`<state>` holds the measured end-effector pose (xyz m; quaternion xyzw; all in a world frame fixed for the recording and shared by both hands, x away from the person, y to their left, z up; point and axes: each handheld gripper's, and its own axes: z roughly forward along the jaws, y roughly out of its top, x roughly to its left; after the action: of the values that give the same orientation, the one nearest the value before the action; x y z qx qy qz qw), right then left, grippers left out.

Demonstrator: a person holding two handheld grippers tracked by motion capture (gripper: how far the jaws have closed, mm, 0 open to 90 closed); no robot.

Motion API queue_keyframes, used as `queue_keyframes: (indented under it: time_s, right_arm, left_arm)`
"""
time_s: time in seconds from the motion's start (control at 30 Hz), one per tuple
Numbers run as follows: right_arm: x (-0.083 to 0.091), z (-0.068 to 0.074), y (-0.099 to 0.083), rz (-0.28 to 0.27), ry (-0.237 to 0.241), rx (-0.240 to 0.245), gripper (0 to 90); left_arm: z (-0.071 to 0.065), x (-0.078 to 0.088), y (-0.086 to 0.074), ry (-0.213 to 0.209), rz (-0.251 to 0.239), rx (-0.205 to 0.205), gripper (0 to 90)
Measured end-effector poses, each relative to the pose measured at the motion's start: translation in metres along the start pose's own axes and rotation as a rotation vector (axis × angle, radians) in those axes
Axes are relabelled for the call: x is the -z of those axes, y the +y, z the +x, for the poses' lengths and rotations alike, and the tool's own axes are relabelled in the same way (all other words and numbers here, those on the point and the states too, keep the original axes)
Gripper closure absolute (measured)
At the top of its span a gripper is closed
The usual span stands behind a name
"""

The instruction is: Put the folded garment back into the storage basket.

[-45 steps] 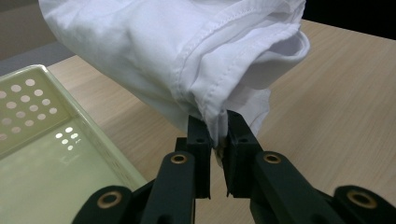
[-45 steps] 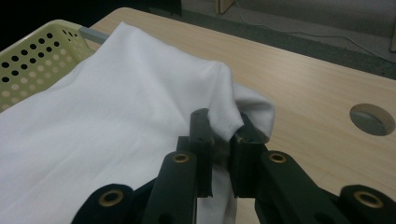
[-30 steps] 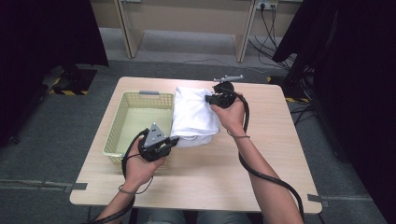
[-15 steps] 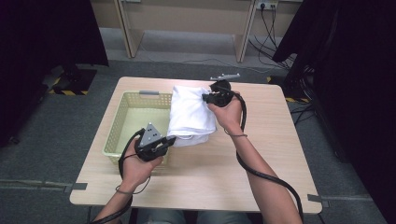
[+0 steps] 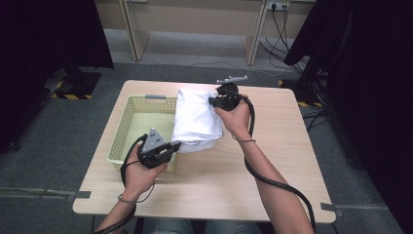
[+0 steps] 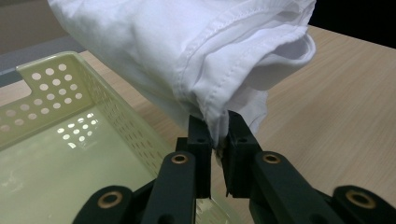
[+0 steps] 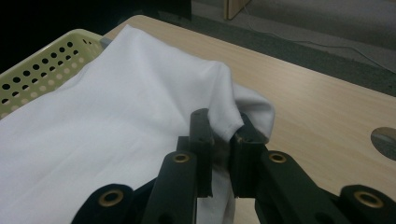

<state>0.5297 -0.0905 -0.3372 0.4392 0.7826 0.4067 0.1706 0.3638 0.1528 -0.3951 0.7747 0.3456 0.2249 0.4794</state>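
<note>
Folded white cloth (image 5: 197, 119), hemmed and bunched, pinched by both left tongs (image 6: 215, 140) and right tongs (image 7: 223, 135).

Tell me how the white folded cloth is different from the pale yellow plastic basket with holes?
The white folded cloth is soft and rumpled; the pale yellow plastic basket is stiff and full of holes. The cloth hangs pinched between the left gripper and right gripper; the basket sits on the wooden table, nothing inside. Both are light-coloured.

I see a lab-like recording room: grey carpet (image 5: 58, 161), black curtains (image 5: 44, 44), taped floor markings (image 5: 73, 96), wall sockets (image 5: 277, 6) with cables (image 5: 280, 41).
</note>
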Motion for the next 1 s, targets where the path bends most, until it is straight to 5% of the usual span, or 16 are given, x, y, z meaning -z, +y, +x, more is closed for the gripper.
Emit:
queue_keyframes:
  time_s: [1.0]
  right_arm:
    - [-0.007, 0.011, 0.004, 0.002, 0.012, 0.008, 81.4]
  left_arm:
    - [0.008, 0.008, -0.007, 0.022, -0.007, 0.012, 82.6]
